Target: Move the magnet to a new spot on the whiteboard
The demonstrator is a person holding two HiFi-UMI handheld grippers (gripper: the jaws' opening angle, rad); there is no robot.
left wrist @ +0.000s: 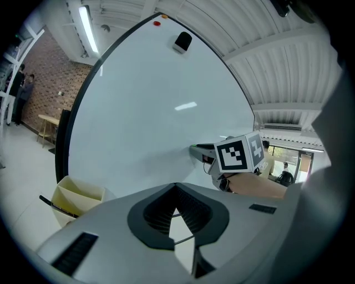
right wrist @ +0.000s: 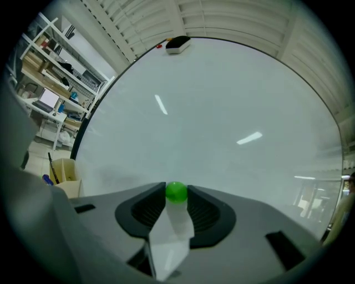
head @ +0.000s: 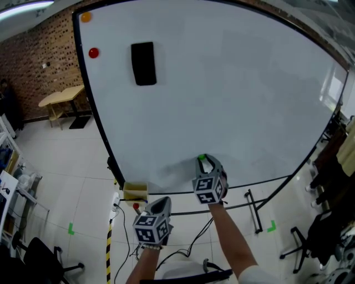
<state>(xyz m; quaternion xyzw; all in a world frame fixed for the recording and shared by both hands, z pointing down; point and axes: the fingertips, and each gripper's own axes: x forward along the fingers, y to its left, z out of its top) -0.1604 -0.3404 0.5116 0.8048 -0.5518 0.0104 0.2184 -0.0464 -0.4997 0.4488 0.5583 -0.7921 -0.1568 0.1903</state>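
The magnet (right wrist: pixel 176 191), pinched by the right claw (right wrist: pixel 177 195), might fall if freed away from the whiteboard (right wrist: pixel 222 100); left claw (left wrist: pixel 176 186) pressed together.

Green magnet (right wrist: pixel 177 191): small, round, glossy. Sits low on the black-framed whiteboard (head: pixel 222 83), near the bottom edge, pinched between the right gripper (right wrist: pixel 177 195) jaw tips.

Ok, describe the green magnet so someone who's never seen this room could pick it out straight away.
Find the big whiteboard and go to the middle of its lower edge. The green magnet is a small round knob between the jaws of the right gripper. The red magnet and orange magnet sit in the top left corner.
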